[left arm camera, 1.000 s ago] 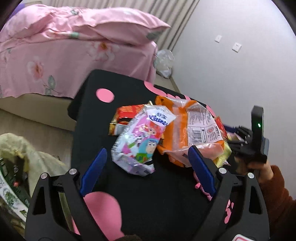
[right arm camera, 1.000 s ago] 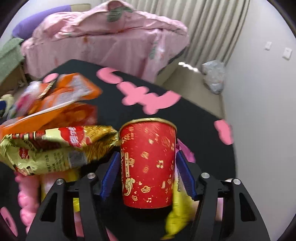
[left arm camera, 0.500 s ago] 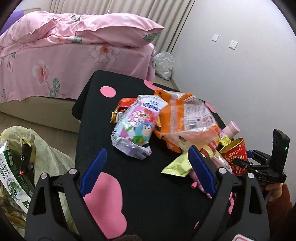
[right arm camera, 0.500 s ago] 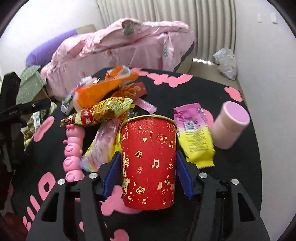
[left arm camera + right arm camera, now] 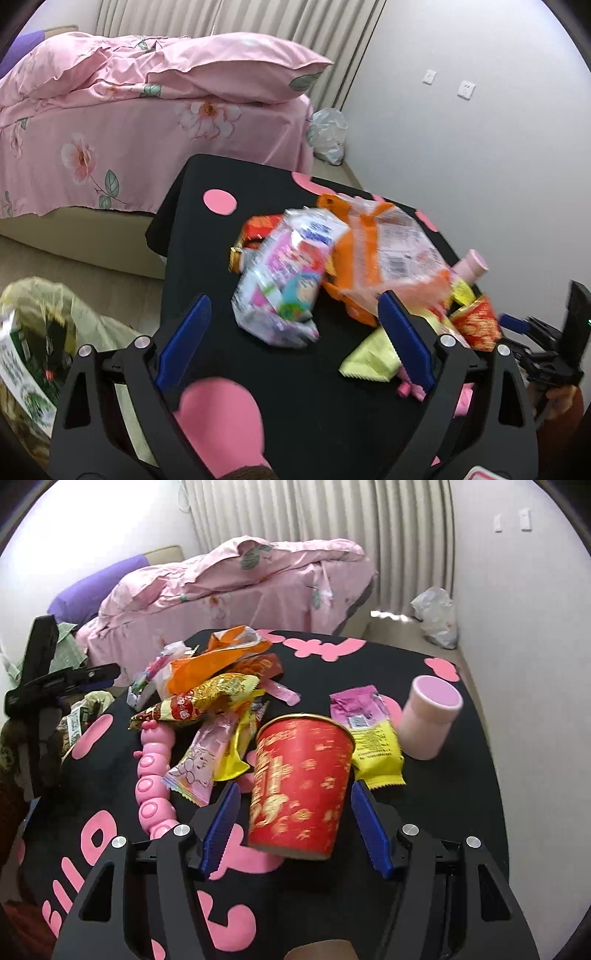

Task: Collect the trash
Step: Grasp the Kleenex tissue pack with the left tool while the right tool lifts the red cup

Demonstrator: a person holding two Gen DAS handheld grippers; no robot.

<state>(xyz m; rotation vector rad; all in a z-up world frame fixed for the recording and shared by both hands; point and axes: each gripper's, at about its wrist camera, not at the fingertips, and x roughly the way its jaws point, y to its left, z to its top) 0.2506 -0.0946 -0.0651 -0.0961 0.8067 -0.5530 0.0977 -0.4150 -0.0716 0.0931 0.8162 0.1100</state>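
Observation:
A red paper cup (image 5: 301,775) with gold print leans to the right on the black table (image 5: 443,830). It sits between the blue pads of my right gripper (image 5: 295,790), whose jaws are opening, with a gap at each pad. The same cup (image 5: 478,325) shows at the right edge of the left wrist view. My left gripper (image 5: 293,299) hovers open over the table with nothing between its fingers. Ahead of it lie a cartoon-printed tissue pack (image 5: 280,288) and an orange bag (image 5: 384,251).
Loose wrappers lie around the cup: a gold one (image 5: 207,698), a pink-and-yellow one (image 5: 369,731). A pink jar (image 5: 428,716) and a pink caterpillar toy (image 5: 153,775) are also on the table. A filled trash bag (image 5: 40,332) stands on the floor at left, a pink bed (image 5: 147,110) beyond.
The right gripper drew back from the pile with the cup upright in its pads. Now the pads have parted and the cup leans. The left view barely shifted.

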